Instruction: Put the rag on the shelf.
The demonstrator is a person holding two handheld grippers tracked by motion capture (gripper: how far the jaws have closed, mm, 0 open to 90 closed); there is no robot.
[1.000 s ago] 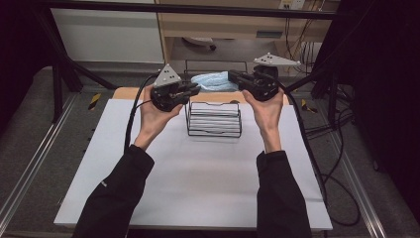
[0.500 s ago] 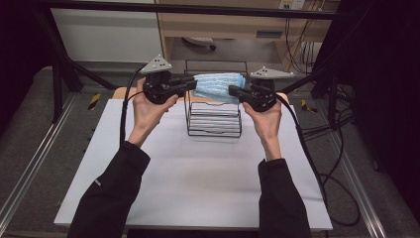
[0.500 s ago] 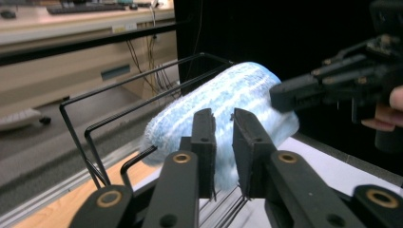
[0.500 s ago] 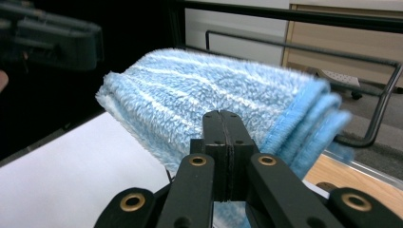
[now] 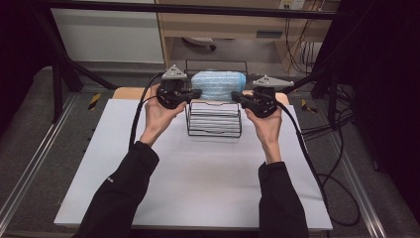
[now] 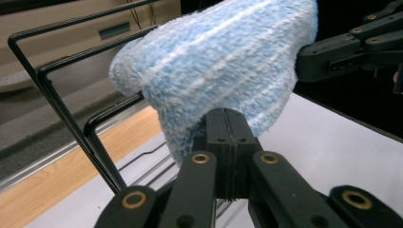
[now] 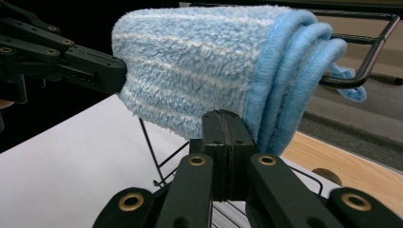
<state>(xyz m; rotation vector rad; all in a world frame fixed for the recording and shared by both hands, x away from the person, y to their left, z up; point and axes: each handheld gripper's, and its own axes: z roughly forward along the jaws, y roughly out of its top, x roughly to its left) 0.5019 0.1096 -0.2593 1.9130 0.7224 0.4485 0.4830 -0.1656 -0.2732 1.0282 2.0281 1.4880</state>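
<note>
My left hand-held gripper (image 5: 195, 92), jaws pressed together, pinches the left end of the folded fluffy light-blue striped towel (image 5: 218, 84). The towel hangs in the air w/ its long axis left-to-right between both hands, just above the black wire rack (image 5: 214, 119) on the white bench (image 5: 198, 173). My right hand-held gripper (image 5: 236, 96) pinches the right end, equally near. Next move, I'd guess: straight down into the rack.

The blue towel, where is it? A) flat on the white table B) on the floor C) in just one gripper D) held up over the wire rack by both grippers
D: the towel hangs above the rack, with the left gripper and right gripper each shut on one end.
</note>
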